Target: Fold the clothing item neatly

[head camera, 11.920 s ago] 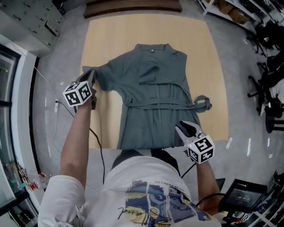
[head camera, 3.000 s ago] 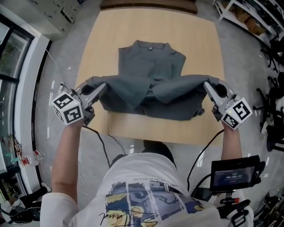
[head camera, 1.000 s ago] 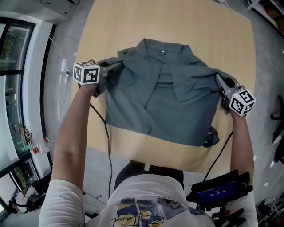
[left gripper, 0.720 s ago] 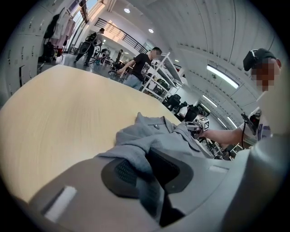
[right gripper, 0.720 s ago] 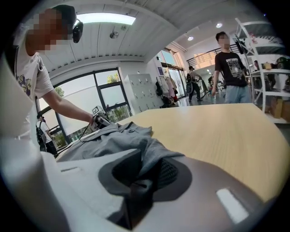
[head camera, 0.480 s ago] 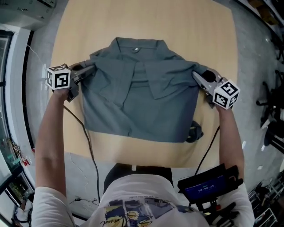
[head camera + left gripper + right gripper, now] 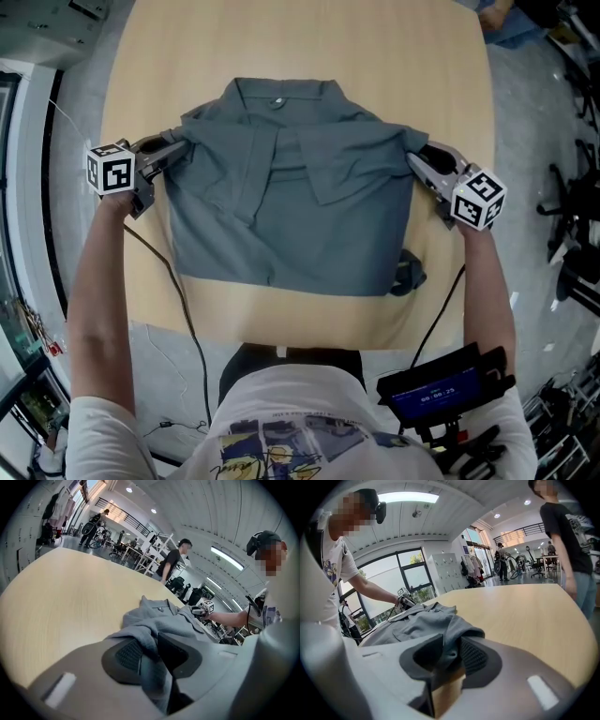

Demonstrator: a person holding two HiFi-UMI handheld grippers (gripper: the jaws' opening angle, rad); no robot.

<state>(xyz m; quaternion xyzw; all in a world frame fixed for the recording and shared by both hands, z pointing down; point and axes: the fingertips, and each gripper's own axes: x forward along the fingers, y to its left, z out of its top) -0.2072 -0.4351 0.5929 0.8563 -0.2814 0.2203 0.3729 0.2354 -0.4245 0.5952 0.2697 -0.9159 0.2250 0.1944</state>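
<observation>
A grey collared garment (image 7: pixel 291 216) lies on the wooden table (image 7: pixel 281 47), folded in half with its hem brought up to the shoulders. My left gripper (image 7: pixel 178 145) is at its left shoulder corner and my right gripper (image 7: pixel 417 157) at the right one. In the left gripper view, cloth (image 7: pixel 159 616) hangs loosely in my left gripper (image 7: pixel 149 641), with a gap beside it. The right gripper view shows my right gripper (image 7: pixel 449 651) with a slack fold of garment (image 7: pixel 422 618) in it. Both sets of jaws have just been opening, with the cloth still between them.
A dark belt end (image 7: pixel 408 275) sticks out at the garment's lower right corner. A person (image 7: pixel 565 531) stands by the table's far side. A cable (image 7: pixel 178 291) trails off the near table edge, and a small screen (image 7: pixel 441 389) hangs by my waist.
Since three seconds ago the lifted hem was carried up to the shoulders and laid down. Over the last second both grippers have kept to the shoulder corners.
</observation>
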